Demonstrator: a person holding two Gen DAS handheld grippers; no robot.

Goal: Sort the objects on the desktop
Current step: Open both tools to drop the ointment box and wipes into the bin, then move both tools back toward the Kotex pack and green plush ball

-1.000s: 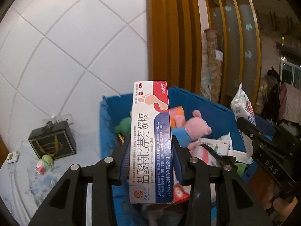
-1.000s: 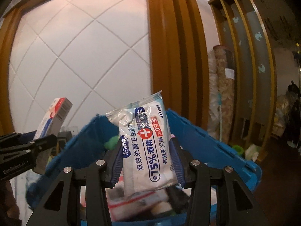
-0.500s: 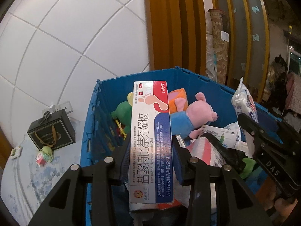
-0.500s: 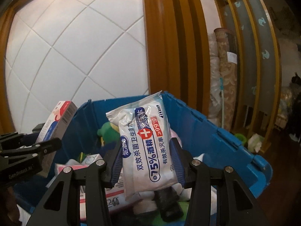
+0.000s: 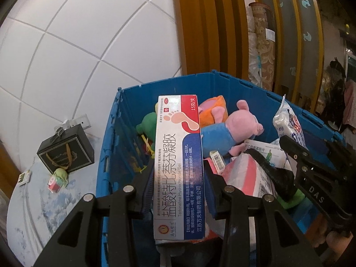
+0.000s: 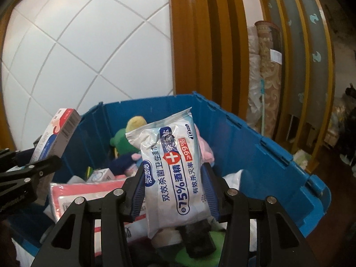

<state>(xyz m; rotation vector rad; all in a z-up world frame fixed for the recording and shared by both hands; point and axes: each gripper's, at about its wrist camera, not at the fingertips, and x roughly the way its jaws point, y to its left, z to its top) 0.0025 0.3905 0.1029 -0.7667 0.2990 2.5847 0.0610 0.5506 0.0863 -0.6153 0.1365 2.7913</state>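
Above the blue crate (image 5: pixel 240 89), left gripper (image 5: pixel 178 189) with jaws beginning to part around an upright medicine box (image 5: pixel 179 166), a bare-foot picture on its face; blue pads (image 5: pixel 148 191) at both long edges, contact with the box hard to judge. Just to the right over the same crate, right gripper (image 6: pixel 173 184) clamped on a soft pack of alcohol wipes (image 6: pixel 173 166), held upright, pads pressed into its sides.

Inside the crate, at its far wall: pink pig plush (image 5: pixel 235 131) in a blue top, lying on its side, with a green plush (image 5: pixel 148 124) toward the left wall and an orange one (image 5: pixel 213 109) behind. Nearer the front wall, a red-striped packet (image 5: pixel 247 178) and a black object (image 5: pixel 276 178) atop other packaging.

Left of the crate, on a pale blue patterned cloth (image 5: pixel 44 211): a black gift bag (image 5: pixel 66 153) with gold cord handles, a small green-and-pink trinket (image 5: pixel 58 178) touching its base.

Behind the crate, white tiled wall and wooden uprights.
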